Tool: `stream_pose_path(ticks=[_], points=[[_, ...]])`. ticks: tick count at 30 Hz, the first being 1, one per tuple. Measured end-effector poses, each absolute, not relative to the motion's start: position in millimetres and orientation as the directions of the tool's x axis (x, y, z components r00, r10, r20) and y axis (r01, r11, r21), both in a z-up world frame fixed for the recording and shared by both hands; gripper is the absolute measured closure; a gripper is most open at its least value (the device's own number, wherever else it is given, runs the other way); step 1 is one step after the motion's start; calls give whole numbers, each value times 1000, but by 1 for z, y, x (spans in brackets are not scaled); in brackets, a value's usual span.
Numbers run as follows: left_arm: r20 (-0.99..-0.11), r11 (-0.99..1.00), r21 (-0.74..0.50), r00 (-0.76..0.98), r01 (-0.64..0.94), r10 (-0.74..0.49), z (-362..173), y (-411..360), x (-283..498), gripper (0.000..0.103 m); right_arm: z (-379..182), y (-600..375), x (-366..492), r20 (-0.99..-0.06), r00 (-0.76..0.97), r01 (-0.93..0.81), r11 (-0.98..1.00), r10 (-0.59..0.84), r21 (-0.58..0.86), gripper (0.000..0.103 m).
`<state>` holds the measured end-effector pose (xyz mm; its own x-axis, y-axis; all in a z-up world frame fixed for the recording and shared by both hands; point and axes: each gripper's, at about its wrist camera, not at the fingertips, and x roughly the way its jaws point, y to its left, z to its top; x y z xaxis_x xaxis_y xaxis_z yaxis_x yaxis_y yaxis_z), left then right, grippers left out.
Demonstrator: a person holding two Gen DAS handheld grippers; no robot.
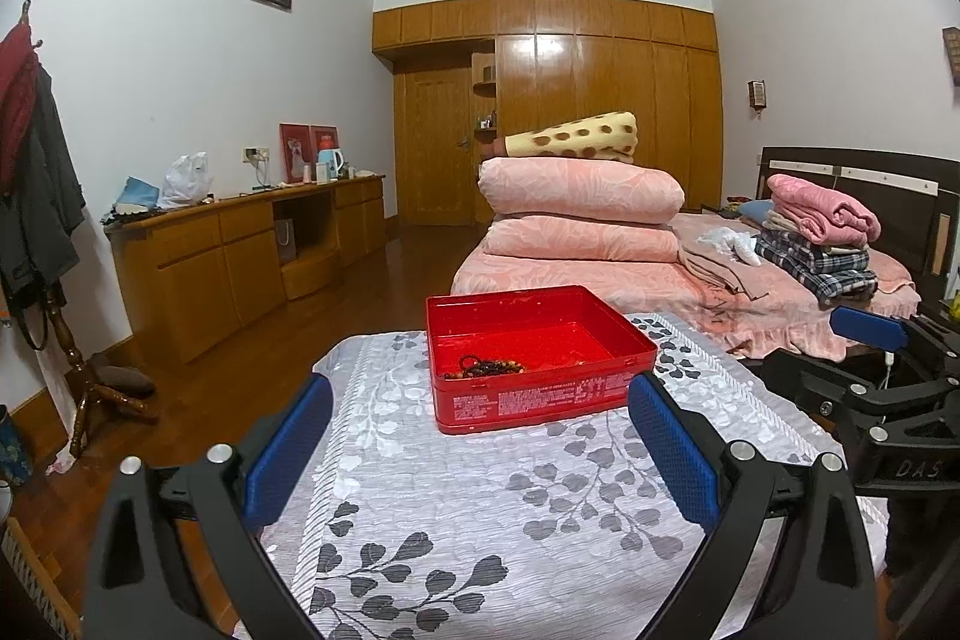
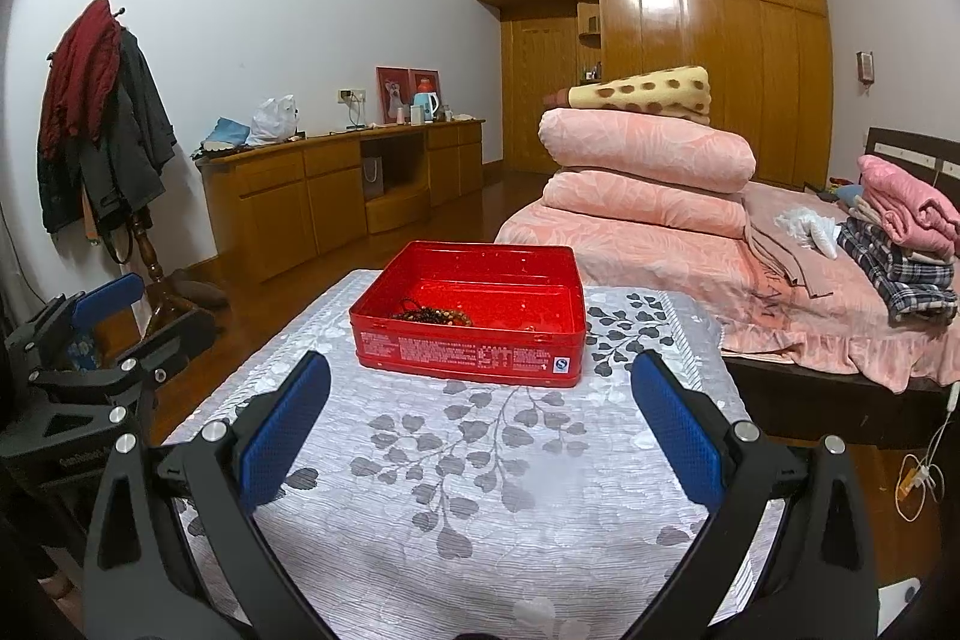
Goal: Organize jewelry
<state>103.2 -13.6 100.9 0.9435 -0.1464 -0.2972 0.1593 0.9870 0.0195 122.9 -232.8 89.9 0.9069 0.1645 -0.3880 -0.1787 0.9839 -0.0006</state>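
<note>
A red tin box (image 1: 534,394) stands open on a table with a grey leaf-pattern cloth (image 1: 480,520). Dark beaded jewelry (image 1: 489,367) lies inside it at the front left. The box (image 2: 468,352) and beads (image 2: 429,313) also show in the right wrist view. My left gripper (image 1: 480,436) is open and empty, just in front of the box. My right gripper (image 2: 480,418) is open and empty, also short of the box. The right gripper shows at the right edge of the left wrist view (image 1: 870,334); the left gripper shows at the left edge of the right wrist view (image 2: 108,304).
A bed (image 1: 690,280) with stacked pink quilts stands behind the table. A wooden sideboard (image 1: 240,244) runs along the left wall. A coat stand (image 2: 108,112) with clothes stands at the left. A white cable (image 2: 924,472) lies on the floor at the right.
</note>
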Motion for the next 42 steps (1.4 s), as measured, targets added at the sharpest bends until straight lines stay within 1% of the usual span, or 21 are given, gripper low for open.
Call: stream_pose_path(ticks=[42], points=[[-305, 985, 8, 939, 170, -159, 102, -13, 105, 6, 92, -235, 122, -384, 909, -178, 984, 162, -8, 6]])
